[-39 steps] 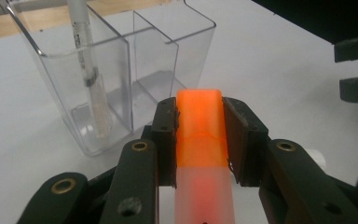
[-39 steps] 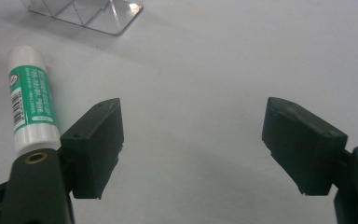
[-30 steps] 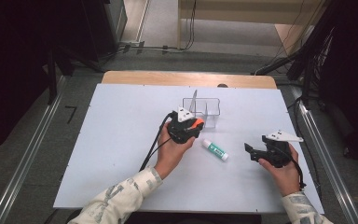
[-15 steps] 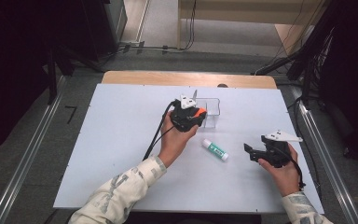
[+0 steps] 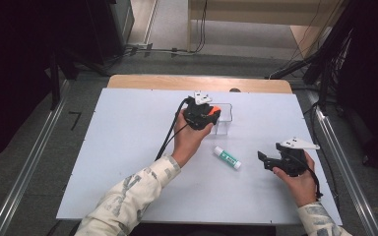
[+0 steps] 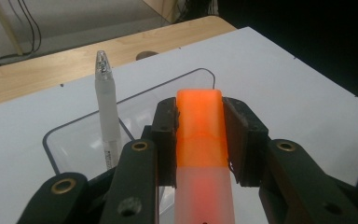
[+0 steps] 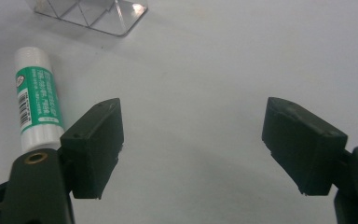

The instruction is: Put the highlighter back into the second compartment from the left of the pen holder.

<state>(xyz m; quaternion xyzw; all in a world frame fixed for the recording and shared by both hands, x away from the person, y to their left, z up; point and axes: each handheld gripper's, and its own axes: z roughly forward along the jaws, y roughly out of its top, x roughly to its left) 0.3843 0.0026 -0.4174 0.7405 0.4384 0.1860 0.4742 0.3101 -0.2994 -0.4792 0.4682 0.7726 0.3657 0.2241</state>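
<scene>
The orange highlighter (image 6: 200, 135) sits clamped between your left tongs (image 6: 200, 140), its orange cap pointing forward and now poised over the clear plastic holder (image 6: 74, 135) at the far side of the bench (image 5: 128, 147). A second ago your left hand was nearer the bench's middle; you have carried the marker forward since then, so it hangs right at the holder's rim, as the high view shows (image 5: 209, 111). A white pen (image 6: 107, 116) already stands upright in the holder's left part, just beside your tongs. To my eye the transport is nearly done: what is left is to tip the highlighter into a free compartment and let go without knocking the pen.

Your right tongs (image 7: 209, 149) have stayed put, spread wide and empty above the bench, with the green glue stick (image 7: 35, 102) lying flat just beside their left jaw, untouched.
</scene>
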